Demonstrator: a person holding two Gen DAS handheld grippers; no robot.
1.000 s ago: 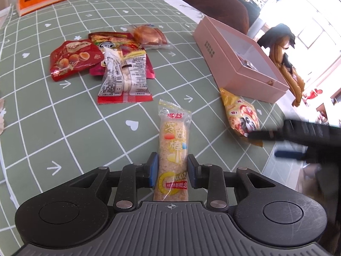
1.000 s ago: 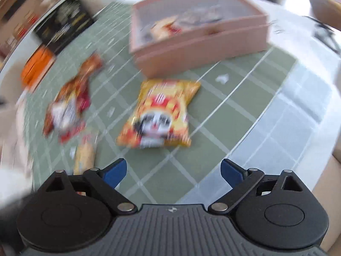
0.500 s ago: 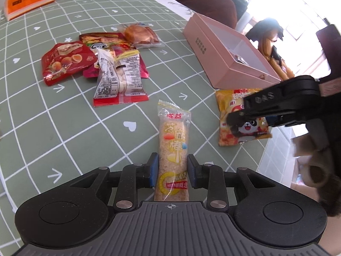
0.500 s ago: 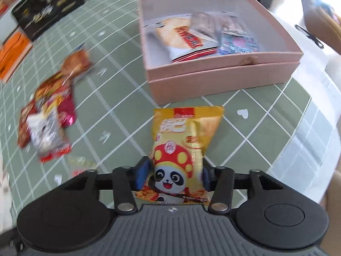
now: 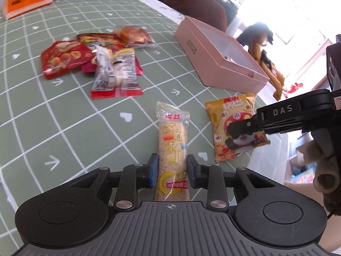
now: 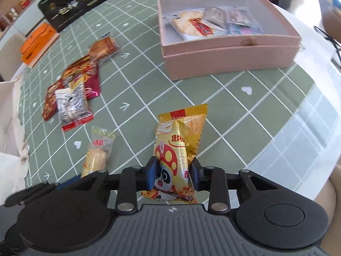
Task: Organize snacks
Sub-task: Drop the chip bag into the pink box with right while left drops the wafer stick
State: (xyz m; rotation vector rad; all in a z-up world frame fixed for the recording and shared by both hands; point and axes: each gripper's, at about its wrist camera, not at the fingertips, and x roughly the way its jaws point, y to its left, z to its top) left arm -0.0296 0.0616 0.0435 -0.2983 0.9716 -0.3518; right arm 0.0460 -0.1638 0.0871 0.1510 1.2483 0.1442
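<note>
Right gripper (image 6: 173, 176) jaws just closed on the panda bag (image 6: 179, 149); bag now crumpled, its far end lifted off the tablecloth (image 6: 245, 115).

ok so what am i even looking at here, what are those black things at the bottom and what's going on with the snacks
No robot: a person holds black tongs in each hand, each with a camera looking along its fingers. The black shape low in each picture is that tool itself. In the left view, the left tongs are shut on a long sesame bar. In the right view, the right tongs, having just closed, pinch a yellow panda chip bag. A green checked tablecloth carries a pile of loose snacks and an open pink box already holding a few packets.
</note>
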